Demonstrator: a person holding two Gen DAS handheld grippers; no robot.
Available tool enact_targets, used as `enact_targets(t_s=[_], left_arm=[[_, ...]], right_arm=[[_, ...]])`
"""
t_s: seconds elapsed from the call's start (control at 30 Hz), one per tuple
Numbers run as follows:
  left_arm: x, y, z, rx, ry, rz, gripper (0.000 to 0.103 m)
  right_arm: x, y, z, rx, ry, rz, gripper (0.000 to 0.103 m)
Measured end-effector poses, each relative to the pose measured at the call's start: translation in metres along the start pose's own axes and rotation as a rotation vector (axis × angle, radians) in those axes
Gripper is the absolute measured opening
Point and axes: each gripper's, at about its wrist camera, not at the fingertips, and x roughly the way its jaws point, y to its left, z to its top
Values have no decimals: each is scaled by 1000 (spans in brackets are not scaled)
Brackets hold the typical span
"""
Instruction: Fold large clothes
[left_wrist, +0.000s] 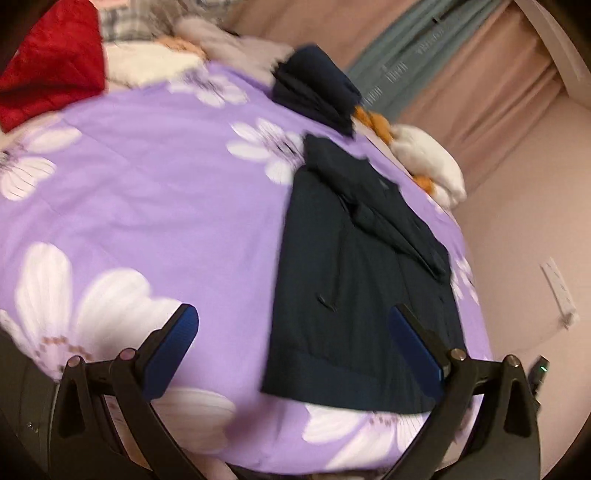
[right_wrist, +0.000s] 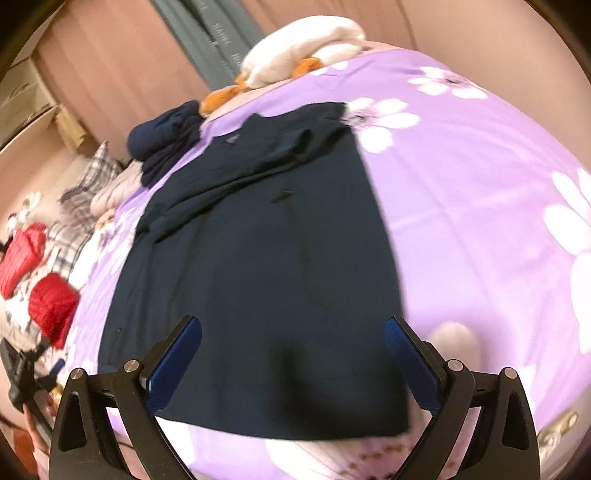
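Navy garment (right_wrist: 258, 251) on purple white-flowered bedspread (left_wrist: 166, 192).

Left gripper (left_wrist: 293, 345) hangs above the purple floral bedspread (left_wrist: 147, 192), fingers spread wide, holding nothing. Dark navy garment (left_wrist: 362, 280) lies flat; 1 folded navy pile (left_wrist: 317, 88) beyond it.

A pale pink wall (left_wrist: 517, 206) stands beside pink curtains (left_wrist: 491, 74) and a grey-green curtain (left_wrist: 417, 48); light is warm.
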Motion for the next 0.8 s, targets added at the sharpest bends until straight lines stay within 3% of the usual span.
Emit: enact_targets(t_s=[0.13, 0.3, 0.57, 0.8], left_arm=[[16, 5, -11, -43, 74, -128, 103], [36, 4, -25, -30, 161, -81, 102], [68, 5, -23, -75, 230, -149, 101], [85, -3, -14, -58, 262, -193, 98]], right_arm=[[0, -17, -7, 56, 21, -3, 99], [0, -25, -15, 69, 43, 4, 99], [25, -30, -19, 110, 122, 73, 99], [42, -24, -10, 108, 133, 119, 99]])
